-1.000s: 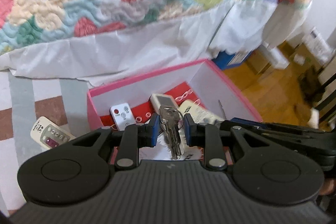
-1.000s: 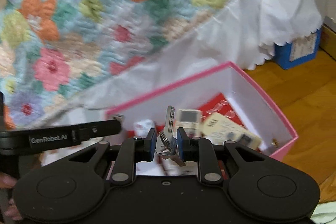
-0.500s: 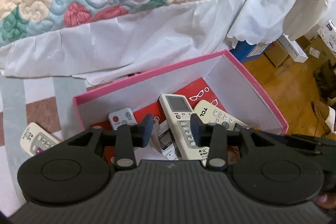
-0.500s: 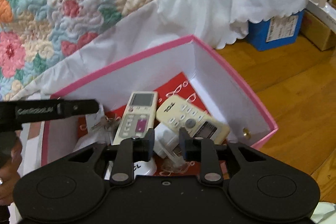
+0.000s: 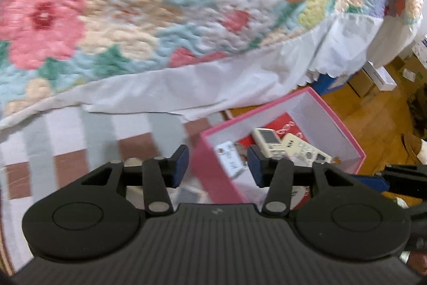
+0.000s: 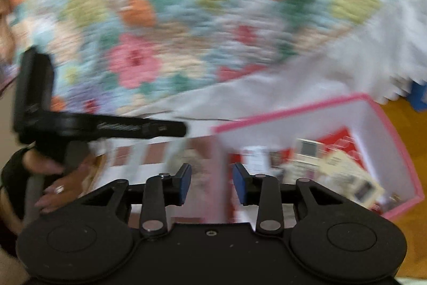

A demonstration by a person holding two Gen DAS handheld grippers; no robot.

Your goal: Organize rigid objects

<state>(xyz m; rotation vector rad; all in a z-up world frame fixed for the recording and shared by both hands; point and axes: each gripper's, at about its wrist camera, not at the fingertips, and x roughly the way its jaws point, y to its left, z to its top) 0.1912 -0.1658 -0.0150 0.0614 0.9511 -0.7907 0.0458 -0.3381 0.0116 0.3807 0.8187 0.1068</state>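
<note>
Close to each camera, both claws are spread wide with nothing between their blue pads. The left claw point(image 5: 216, 164) hangs over the near left corner of the pink box point(image 5: 210, 167), so one pad is outside the wall and one is above the inside. The right claw point(image 6: 212, 184) hangs over that same side of the box, as the right view shows, and that view is very blurry.

Inside the box lie the hard things: a white remote point(image 5: 268, 142), a cream remote point(image 5: 307, 152) touching it, and a small white card point(image 5: 230, 158) near the pink wall. Past the box are a striped rug point(image 5: 106, 135), a white bed skirt point(image 5: 213, 84) and a flowery quilt point(image 5: 133, 4).

What could go wrong: a claw dropping here would likely hit the thin box wall and push or tip the box. The blur hints at a fast swing, which could make a grab miss.

The person's left hand point(image 6: 53, 178) grips its handle at the left edge of the right view.
</note>
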